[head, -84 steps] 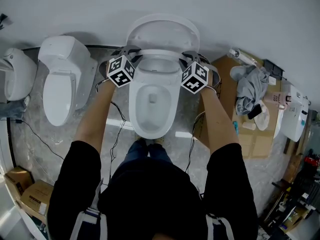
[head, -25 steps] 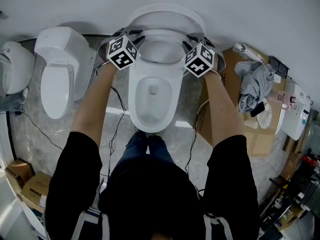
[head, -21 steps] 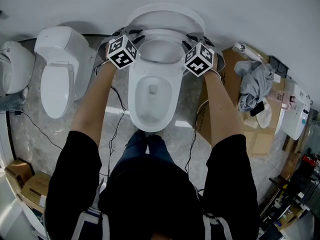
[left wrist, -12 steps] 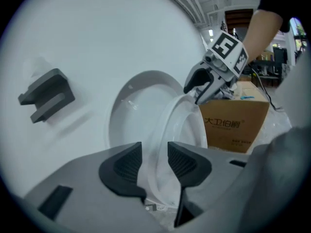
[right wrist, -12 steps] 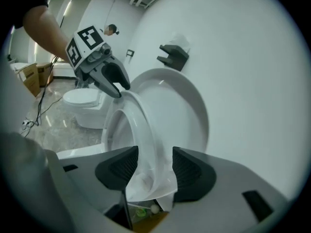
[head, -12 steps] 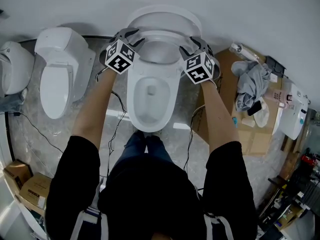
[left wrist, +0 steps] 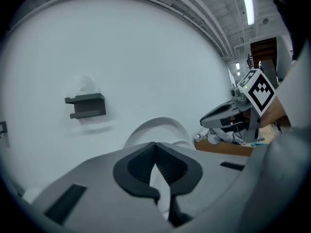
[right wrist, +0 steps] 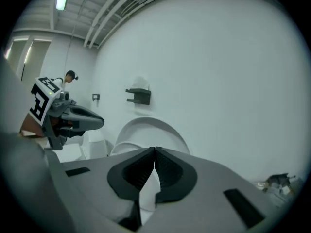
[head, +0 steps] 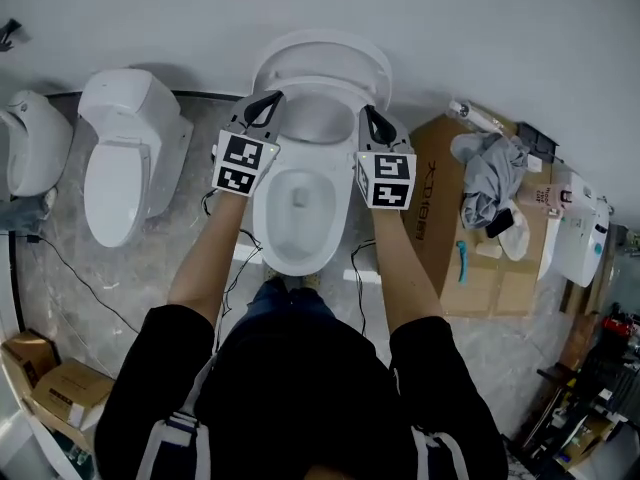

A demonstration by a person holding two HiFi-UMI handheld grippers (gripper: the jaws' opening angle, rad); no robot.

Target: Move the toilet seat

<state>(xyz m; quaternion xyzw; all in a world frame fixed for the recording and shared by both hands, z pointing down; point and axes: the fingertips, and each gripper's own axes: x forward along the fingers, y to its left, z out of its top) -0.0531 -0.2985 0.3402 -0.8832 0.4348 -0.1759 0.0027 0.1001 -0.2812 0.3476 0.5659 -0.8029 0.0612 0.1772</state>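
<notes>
The white toilet (head: 298, 208) stands in the middle of the head view, its seat and lid (head: 322, 60) raised against the wall. My left gripper (head: 270, 102) hovers over the bowl's left rim and my right gripper (head: 367, 115) over the right rim, both clear of the seat. Each has just been closing and is now shut with nothing between the jaws. In the left gripper view the shut left gripper (left wrist: 155, 145) points at the raised lid (left wrist: 158, 128). The right gripper view shows the same for the right gripper (right wrist: 154, 150) and the lid (right wrist: 151, 131).
A second toilet (head: 125, 153) and another white fixture (head: 35, 143) stand to the left. To the right lies flat cardboard (head: 440, 218) with a grey cloth (head: 490, 173) on it. Boxes (head: 50, 388) sit at bottom left, cables (head: 70, 268) trail across the floor, and a dark bracket (left wrist: 86, 106) hangs on the wall.
Both grippers have come up off the sides of the bowl near the hinge, rolled so their marker cubes face up, and drawn back toward me. Their jaws have shut empty.
</notes>
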